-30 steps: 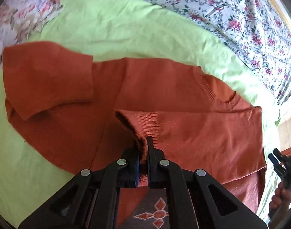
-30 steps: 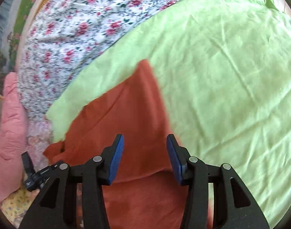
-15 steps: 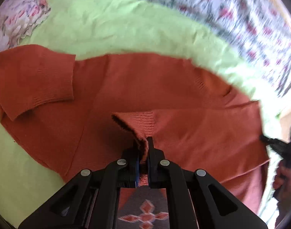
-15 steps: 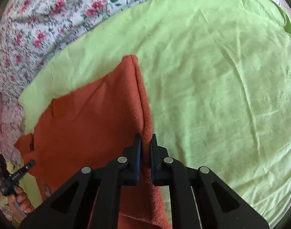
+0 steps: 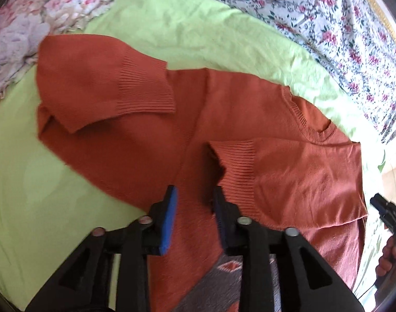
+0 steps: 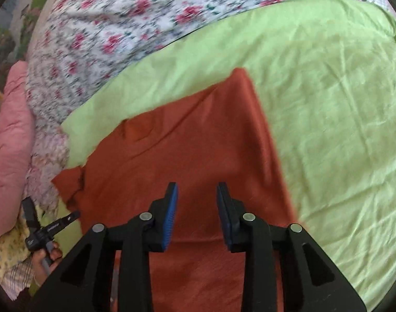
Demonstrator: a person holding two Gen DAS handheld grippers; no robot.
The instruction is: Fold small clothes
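A rust-orange knit sweater [image 5: 224, 119] lies flat on a light green sheet [image 5: 187, 31]. Both sleeves are folded in over the body: one ribbed cuff [image 5: 145, 88] at upper left, the other cuff [image 5: 237, 161] just ahead of my left gripper [image 5: 195, 200]. The left gripper is open and empty, its right finger touching that cuff. In the right wrist view the sweater [image 6: 198, 143] lies flat, and my right gripper [image 6: 196, 197] is open and empty just above it.
The green sheet [image 6: 328, 104] covers a bed with a floral cover [image 5: 341, 20], which also shows in the right wrist view [image 6: 119, 33]. A pink quilt [image 6: 10, 135] lies at far left. The other hand-held gripper shows at each view's edge [image 5: 390, 213] [image 6: 41, 231].
Both grippers were shut on sweater fabric half a second ago and are now open. The sleeve cuff and the side edge have dropped flat onto the sweater.
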